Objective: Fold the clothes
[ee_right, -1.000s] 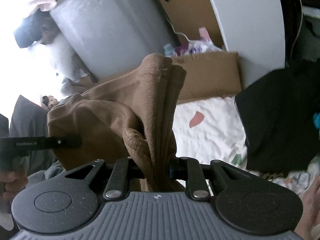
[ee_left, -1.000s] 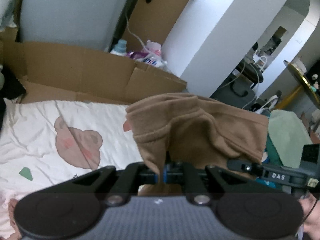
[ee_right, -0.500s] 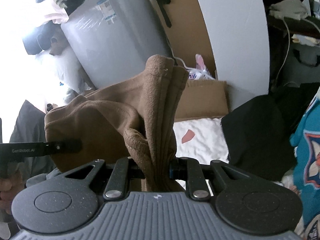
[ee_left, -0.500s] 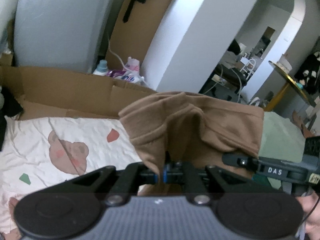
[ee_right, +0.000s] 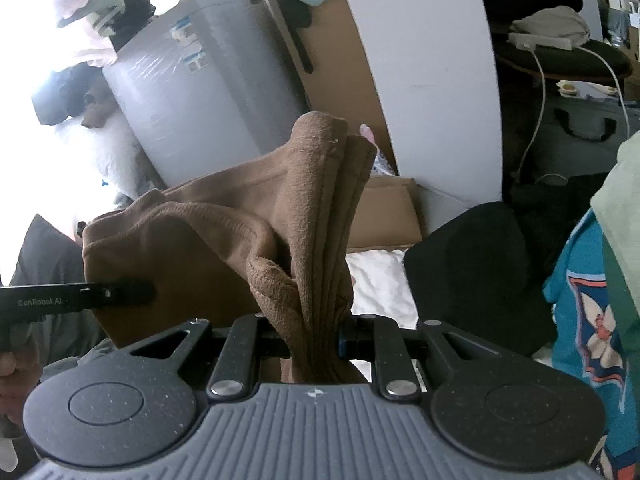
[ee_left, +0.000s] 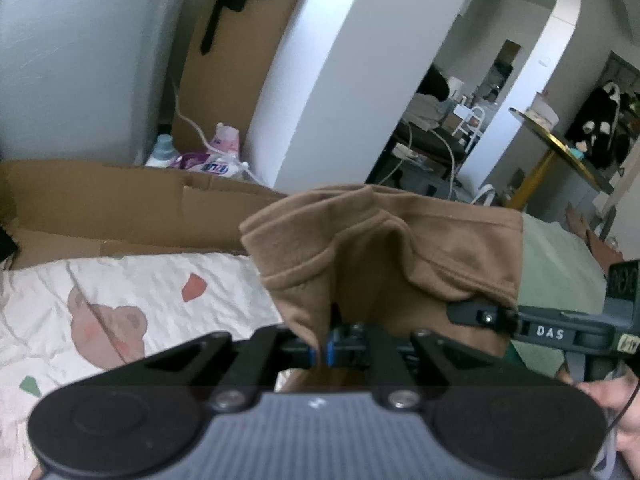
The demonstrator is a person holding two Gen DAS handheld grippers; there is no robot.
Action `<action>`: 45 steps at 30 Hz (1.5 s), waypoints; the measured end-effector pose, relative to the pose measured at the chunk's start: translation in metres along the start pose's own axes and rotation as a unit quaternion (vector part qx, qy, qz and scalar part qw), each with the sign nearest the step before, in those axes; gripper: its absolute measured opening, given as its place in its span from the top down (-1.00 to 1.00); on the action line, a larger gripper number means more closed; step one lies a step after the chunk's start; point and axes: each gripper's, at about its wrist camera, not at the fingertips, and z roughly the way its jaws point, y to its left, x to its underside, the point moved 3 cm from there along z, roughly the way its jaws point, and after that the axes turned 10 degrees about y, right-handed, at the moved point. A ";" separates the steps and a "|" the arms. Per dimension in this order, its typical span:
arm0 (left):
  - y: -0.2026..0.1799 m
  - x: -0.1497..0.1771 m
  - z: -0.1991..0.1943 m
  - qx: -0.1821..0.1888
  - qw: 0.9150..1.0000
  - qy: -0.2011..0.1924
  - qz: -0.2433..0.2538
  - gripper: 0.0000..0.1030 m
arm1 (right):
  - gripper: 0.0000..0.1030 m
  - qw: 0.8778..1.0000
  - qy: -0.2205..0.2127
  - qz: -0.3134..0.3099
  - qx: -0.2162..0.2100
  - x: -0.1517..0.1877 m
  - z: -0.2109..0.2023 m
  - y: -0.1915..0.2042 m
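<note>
Left gripper (ee_left: pixel 324 346) is clamped tight on a thin fold of the brown garment (ee_left: pixel 400 256); right gripper (ee_right: pixel 314 344) pinches a thick bunch of it. The cloth hangs stretched between the two, above the bear-print sheet (ee_left: pixel 120 304). Behind that, a cardboard box (ee_left: pixel 100 200), then a white pillar (ee_left: pixel 332 64).

Black two-finger grippers, left (ee_left: pixel 324 350) and right (ee_right: pixel 314 344), with ribbed grey housings, silver screws, blue pads (ee_left: pixel 331 350), white lettering.

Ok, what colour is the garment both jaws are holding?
Plain brown, no print. The garment shows best in the right wrist view.
</note>
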 end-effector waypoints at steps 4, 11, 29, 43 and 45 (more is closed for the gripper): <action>-0.011 -0.013 0.014 0.008 1.000 0.005 0.012 0.89 | 0.64 1.000 -0.002 0.020 0.001 -0.007 -0.007 -0.015; -0.032 -0.037 0.033 0.023 0.999 0.006 0.037 0.89 | 0.64 0.999 -0.016 0.028 0.015 -0.028 -0.011 -0.040; -0.058 -0.074 0.110 0.037 0.997 0.017 0.072 0.89 | 0.64 0.996 -0.027 0.071 0.037 -0.061 0.026 -0.113; -0.059 -0.089 0.180 0.042 0.994 0.031 0.095 0.89 | 0.64 0.996 0.005 0.075 0.055 -0.081 0.072 -0.149; -0.061 -0.092 0.189 0.042 0.993 0.031 0.104 0.89 | 0.64 0.995 0.009 0.075 0.058 -0.082 0.078 -0.152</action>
